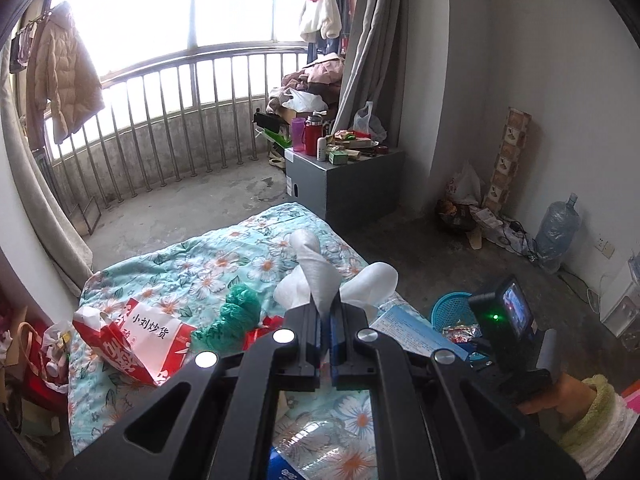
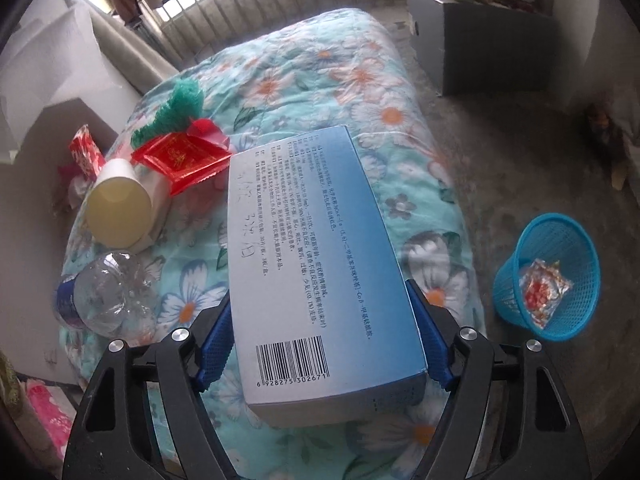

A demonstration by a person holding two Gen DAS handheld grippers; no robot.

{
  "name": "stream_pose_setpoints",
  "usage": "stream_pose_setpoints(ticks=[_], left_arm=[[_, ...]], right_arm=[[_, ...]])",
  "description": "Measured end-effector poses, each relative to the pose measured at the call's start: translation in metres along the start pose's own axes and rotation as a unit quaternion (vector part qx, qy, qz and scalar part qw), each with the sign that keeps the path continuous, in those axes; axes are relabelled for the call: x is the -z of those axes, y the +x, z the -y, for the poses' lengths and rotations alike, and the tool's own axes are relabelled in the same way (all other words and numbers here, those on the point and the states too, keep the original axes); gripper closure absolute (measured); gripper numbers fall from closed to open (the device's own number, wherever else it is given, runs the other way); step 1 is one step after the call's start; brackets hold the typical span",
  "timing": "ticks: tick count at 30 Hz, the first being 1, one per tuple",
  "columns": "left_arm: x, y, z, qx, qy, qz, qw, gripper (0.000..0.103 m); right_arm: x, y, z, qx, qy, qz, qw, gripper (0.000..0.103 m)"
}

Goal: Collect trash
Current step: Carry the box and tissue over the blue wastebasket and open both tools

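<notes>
Picking up trash from a flowery bed (image 2: 320,68).
A blue basket (image 2: 560,240) stood on the floor beside the bed with one shiny wrapper (image 2: 542,296) inside. The left tongs (image 1: 325,304) pointed downward, clenched tight on a white tissue (image 1: 320,268). The right tongs (image 2: 320,340) tipped steeply down, spread wide with both pads against a blue box (image 2: 312,248).

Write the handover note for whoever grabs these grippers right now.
Left gripper: shut on white tissue, lifted above the bed.
Right gripper: fingers around the blue-and-white box on the quilt; contact on the box's left side unclear.
Blue basket: on the floor beside the bed, one wrapper inside.
Left: bin tissue and box, then plastic bottle, paper cup, red packet, green wad.
</notes>
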State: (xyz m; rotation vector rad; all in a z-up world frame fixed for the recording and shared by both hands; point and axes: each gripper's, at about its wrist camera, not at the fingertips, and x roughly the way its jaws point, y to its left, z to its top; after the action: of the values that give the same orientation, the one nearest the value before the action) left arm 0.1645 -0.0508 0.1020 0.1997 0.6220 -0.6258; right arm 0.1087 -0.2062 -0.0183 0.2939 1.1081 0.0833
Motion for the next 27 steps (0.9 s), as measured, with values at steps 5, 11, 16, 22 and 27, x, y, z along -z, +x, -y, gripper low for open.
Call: stream_pose_setpoints(ticks=[5, 11, 16, 22, 27], left_arm=[[-0.007, 0.014, 0.033, 0.021, 0.026, -0.01, 0.9994, 0.1], [-0.027, 0.058, 0.098, 0.089, 0.052, -0.058, 0.993, 0.1], [-0.04, 0.117, 0.161, 0.144, 0.057, -0.116, 0.981, 0.1], [-0.038, 0.201, 0.247, 0.191, 0.066, -0.182, 0.9623, 0.1], [-0.019, 0.281, 0.311, 0.21, 0.068, -0.246, 0.9439, 0.1]], right_arm=[[0.024, -0.046, 0.049, -0.028, 0.086, 0.043, 0.995, 0.03], [0.059, -0.111, 0.128, -0.039, 0.201, 0.117, 0.972, 0.03], [0.088, -0.144, 0.195, -0.039, 0.285, 0.163, 0.944, 0.03], [0.118, -0.134, 0.271, -0.073, 0.388, 0.173, 0.902, 0.03], [0.125, -0.088, 0.329, -0.11, 0.462, 0.159, 0.866, 0.029]])
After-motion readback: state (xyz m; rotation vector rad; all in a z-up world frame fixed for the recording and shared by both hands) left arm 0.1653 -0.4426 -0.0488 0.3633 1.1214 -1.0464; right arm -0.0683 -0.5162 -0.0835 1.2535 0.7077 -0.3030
